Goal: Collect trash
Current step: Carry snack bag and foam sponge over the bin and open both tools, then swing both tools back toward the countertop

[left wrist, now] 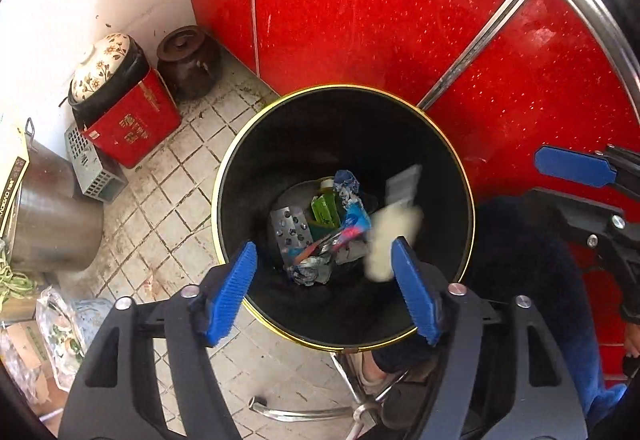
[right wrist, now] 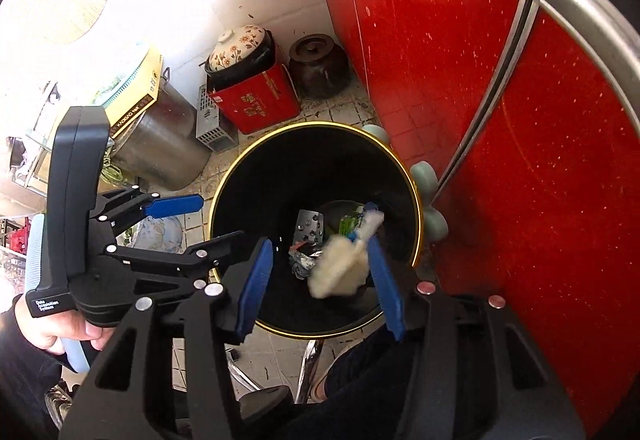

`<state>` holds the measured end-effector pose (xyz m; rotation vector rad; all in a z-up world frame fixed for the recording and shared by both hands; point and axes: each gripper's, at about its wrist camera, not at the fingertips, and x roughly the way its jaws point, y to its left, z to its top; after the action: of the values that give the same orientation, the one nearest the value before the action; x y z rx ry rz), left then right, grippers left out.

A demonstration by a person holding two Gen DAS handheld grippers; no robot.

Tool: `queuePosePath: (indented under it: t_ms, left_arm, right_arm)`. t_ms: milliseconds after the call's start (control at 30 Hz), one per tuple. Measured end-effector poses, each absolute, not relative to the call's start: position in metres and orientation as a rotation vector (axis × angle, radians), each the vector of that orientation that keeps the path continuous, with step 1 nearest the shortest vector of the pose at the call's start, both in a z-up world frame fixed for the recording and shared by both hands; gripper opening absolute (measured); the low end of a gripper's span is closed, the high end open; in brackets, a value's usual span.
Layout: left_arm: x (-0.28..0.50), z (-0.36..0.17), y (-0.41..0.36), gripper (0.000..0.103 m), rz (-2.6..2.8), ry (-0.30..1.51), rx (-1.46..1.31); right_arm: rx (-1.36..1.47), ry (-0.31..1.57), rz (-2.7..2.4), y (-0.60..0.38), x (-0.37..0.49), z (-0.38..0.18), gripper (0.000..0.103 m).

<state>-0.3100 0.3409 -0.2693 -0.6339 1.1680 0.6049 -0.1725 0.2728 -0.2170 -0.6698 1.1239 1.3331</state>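
Item: black bin (left wrist: 400, 112) with gilt rim, lower centre of both views, standing on the tiled floor (left wrist: 168, 176) against a red cabinet (left wrist: 400, 0). Contents at bottom: crumpled wrappers (left wrist: 344, 228), green carton (left wrist: 325, 210), perforated metal piece (left wrist: 290, 226). Left claw (left wrist: 324, 276): released, blue pads spread wide over the near rim, nothing pressed between them. A pale blurred wad (left wrist: 390, 240) sits just inside its right-hand pad, above the bin's mouth; apparently falling, long axis running lower left to upper right. Right claw (right wrist: 316, 280): likewise released, jaws parted, a similar pale wad (right wrist: 344, 264) loose between the pads, tilted the same way, over the bin's opening. Whether these are two wads or one cannot be told. Judgement: trash lies straight ahead and below each claw; both hover equally close over the bin, so the drop needs no further reach. Surroundings, upper left: floral-lidded pot (left wrist: 102, 64) on red box (left wrist: 132, 124), brown jar (left wrist: 188, 60), steel pot (left wrist: 52, 212).
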Motion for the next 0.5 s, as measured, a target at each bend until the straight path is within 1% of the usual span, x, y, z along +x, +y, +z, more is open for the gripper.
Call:
queuePosePath:
  t_ms: [67, 100, 200, 300, 400, 467, 500]
  left_arm:
    - [-0.31, -0.263, 0.339, 0.072, 0.615, 1.16, -0.623]
    - [-0.31, -0.26, 0.339, 0.076, 0.618, 1.156, -0.616]
    - [-0.311, -0.242, 0.335, 0.077, 0.633, 1.124, -0.592]
    - [-0.308, -0.21, 0.326, 0.077, 0.635, 1.07, -0.546]
    - [-0.297, -0.169, 0.312, 0.082, 0.614, 1.01, -0.456]
    - [-0.281, -0.137, 0.296, 0.088, 0.575, 0.961, -0.372]
    - [-0.272, -0.122, 0.288, 0.091, 0.552, 0.938, -0.328]
  right_arm:
    - [-0.659, 1.101, 1.338, 0.271, -0.173, -0.209, 0.059]
    - [-0.652, 1.097, 1.34, 0.271, -0.174, -0.206, 0.062]
    - [-0.614, 1.071, 1.364, 0.265, -0.174, -0.184, 0.062]
    - [-0.572, 1.004, 1.385, 0.247, -0.172, -0.148, 0.062]
    - [-0.508, 0.939, 1.379, 0.216, -0.162, -0.108, 0.063]
    - [-0.455, 0.877, 1.337, 0.182, -0.148, -0.076, 0.065]
    - [-0.423, 0.853, 1.31, 0.164, -0.139, -0.064, 0.069]
